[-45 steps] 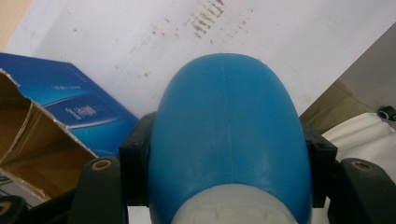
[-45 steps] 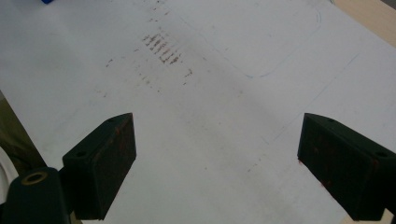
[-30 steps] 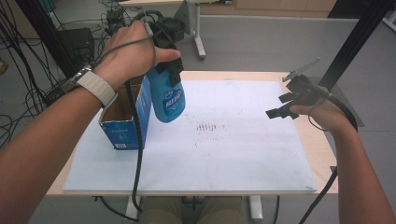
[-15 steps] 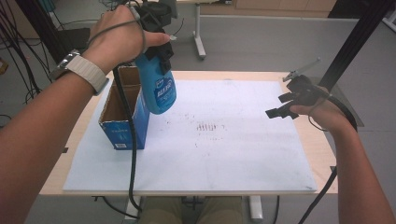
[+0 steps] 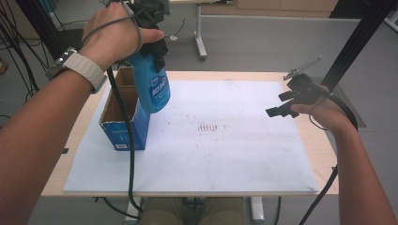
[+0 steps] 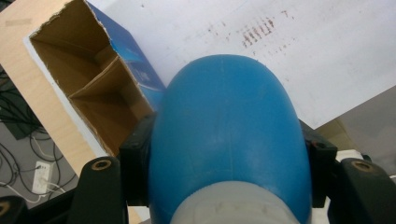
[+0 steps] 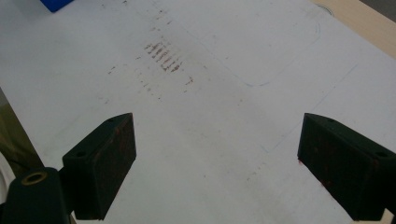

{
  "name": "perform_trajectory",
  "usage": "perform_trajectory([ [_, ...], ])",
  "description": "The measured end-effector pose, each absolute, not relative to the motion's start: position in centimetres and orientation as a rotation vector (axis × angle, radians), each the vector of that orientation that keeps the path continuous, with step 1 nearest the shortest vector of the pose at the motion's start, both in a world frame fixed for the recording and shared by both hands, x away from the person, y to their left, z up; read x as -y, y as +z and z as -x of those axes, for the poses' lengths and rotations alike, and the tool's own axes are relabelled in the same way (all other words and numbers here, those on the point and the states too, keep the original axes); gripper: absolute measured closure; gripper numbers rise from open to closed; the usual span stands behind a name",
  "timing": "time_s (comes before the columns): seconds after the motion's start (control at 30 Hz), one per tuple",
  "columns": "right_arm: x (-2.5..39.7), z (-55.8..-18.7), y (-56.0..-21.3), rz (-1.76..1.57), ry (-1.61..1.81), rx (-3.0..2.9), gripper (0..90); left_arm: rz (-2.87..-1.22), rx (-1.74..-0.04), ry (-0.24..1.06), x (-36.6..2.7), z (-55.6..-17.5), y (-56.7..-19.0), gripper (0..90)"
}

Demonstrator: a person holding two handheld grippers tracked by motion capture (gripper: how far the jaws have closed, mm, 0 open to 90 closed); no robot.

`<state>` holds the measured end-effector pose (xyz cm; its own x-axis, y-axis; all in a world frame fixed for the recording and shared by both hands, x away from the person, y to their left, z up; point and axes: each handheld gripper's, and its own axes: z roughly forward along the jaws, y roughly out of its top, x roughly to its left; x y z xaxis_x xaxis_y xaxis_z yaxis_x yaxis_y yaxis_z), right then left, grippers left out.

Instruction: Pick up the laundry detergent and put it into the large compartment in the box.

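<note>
Left gripper [image 6: 224,154]: jaws clamped on either flank of the blue bottle [image 6: 229,140], one jaw pressed to each side near its pale neck end. In the left gripper view the bottle's rounded blue body runs away from the camera, between the jaws and well past their tips.

Blue bottle, high view [image 5: 152,86]: held in the air by the left gripper [image 5: 157,42], hanging base-down and slightly tilted, above the right edge of the open cardboard box [image 5: 123,115]. Whether it touches the box cannot be told.

Cardboard box: blue outside, brown inside, top open, an inner divider visible in the left gripper view [image 6: 88,88]. Stands on the left part of the white sheet [image 5: 225,154].

White sheet: covers most of the wooden table [image 5: 324,150]; brown smudge marks [image 5: 209,127] near its middle.

Right gripper [image 7: 217,163]: jaws spread wide, nothing between them, hovering over the sheet. In the high view it is at the sheet's right edge [image 5: 284,104], well apart from the bottle.
</note>
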<state>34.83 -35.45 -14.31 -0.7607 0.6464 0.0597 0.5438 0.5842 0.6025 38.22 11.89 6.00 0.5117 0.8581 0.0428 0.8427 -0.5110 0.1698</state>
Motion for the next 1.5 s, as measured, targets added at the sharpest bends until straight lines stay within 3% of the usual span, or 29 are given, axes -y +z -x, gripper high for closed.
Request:
perform_trajectory([
  [1.5, 34.3, -37.1, -15.2, -0.963, 0.933, -2.684, 11.5, -2.413, -1.807, 0.173, -17.3, -40.1, 8.0, 37.6],
])
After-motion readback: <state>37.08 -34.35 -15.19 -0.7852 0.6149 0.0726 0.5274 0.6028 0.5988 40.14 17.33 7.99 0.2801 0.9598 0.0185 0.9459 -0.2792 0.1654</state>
